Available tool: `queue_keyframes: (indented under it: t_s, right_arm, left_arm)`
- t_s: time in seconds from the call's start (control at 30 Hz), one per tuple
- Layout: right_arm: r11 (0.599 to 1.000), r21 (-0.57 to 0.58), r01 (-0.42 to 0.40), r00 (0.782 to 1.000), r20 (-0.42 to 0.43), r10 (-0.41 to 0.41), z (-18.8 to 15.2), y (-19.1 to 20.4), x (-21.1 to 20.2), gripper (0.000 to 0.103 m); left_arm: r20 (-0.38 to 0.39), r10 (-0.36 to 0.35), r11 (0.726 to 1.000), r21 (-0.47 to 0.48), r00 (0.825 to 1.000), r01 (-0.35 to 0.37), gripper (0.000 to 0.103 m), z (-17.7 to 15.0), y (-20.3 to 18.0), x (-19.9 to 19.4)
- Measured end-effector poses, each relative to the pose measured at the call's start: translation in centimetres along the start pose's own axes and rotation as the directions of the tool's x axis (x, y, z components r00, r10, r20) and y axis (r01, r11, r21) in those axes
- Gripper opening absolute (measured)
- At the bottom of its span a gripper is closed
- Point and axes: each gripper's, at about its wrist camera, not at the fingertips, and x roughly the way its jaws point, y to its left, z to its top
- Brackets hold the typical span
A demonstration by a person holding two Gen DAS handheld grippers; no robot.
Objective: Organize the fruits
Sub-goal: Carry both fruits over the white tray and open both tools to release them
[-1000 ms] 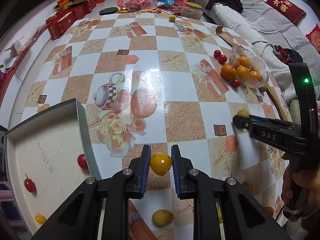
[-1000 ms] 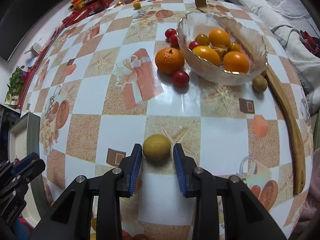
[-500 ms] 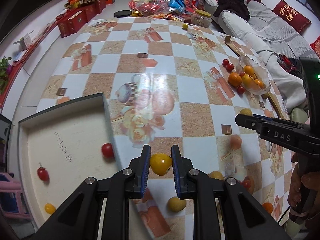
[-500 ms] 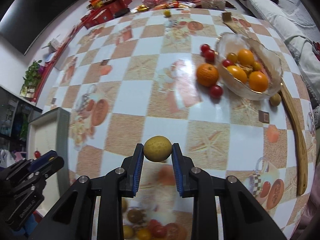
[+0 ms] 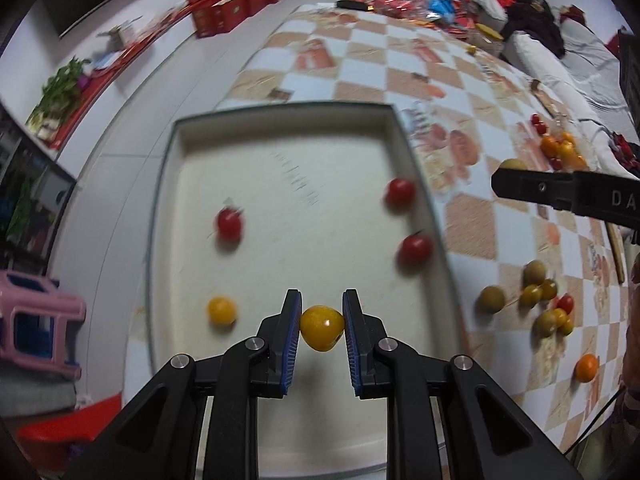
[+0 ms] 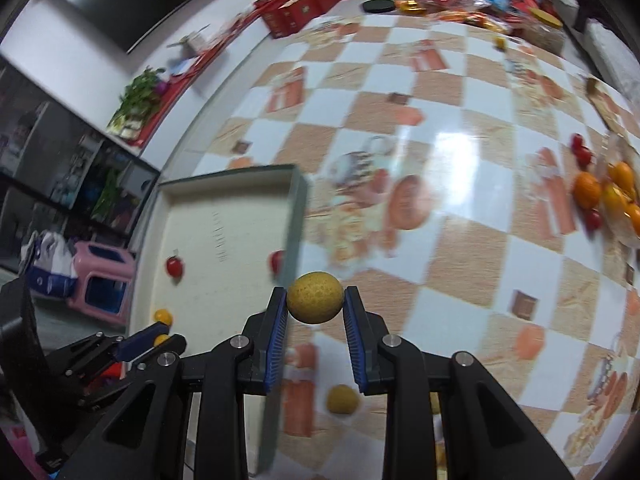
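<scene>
My left gripper (image 5: pixel 322 324) is shut on a small yellow tomato (image 5: pixel 322 328) and hangs over the near part of the cream box (image 5: pixel 300 152). In the box lie three red tomatoes (image 5: pixel 229 224) (image 5: pixel 400 192) (image 5: pixel 414 250) and one yellow tomato (image 5: pixel 221 311). My right gripper (image 6: pixel 315 304) is shut on a dull yellow-green round fruit (image 6: pixel 315 298), above the table just right of the box wall (image 6: pixel 295 216). The left gripper (image 6: pixel 160 340) shows at the lower left of the right wrist view. The right gripper's finger (image 5: pixel 520 184) crosses the right side of the left wrist view.
A cluster of small yellow, green and red fruits (image 5: pixel 544 300) and an orange (image 5: pixel 586 367) lie on the checked tablecloth (image 6: pixel 460 240) right of the box. A glass bowl of oranges (image 6: pixel 624 200) stands far right. Another yellow-green fruit (image 6: pixel 342 400) lies below my right gripper. Packages crowd the far end.
Both grippers swung left toward the box. The left one, still holding its tomato, went from the table to above the box. The right one closed on its fruit and lifted it off the table.
</scene>
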Motion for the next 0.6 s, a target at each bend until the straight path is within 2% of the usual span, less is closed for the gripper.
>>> queue_keyframes:
  t_s: [0.13,0.3,0.6]
  right_arm:
    - [0.998,-0.064,-0.024,0.999,-0.048,0.021,0.0,3.5,2.2,0.031]
    - [0.991,-0.131,-0.019,0.995,-0.102,0.005,-0.2,6.3,5.0,0.031]
    - [0.978,-0.207,0.023,0.984,-0.166,-0.058,-0.5,8.1,8.3,0.031]
  left_arm:
    - [-0.022,0.031,0.998,-0.047,0.999,-0.032,0.022,-1.9,2.5,0.3]
    - [-0.045,0.044,0.995,-0.092,0.998,-0.048,0.022,-3.2,4.3,1.1]
    - [-0.056,0.058,0.996,-0.071,0.997,-0.061,0.022,-4.2,3.9,2.1]
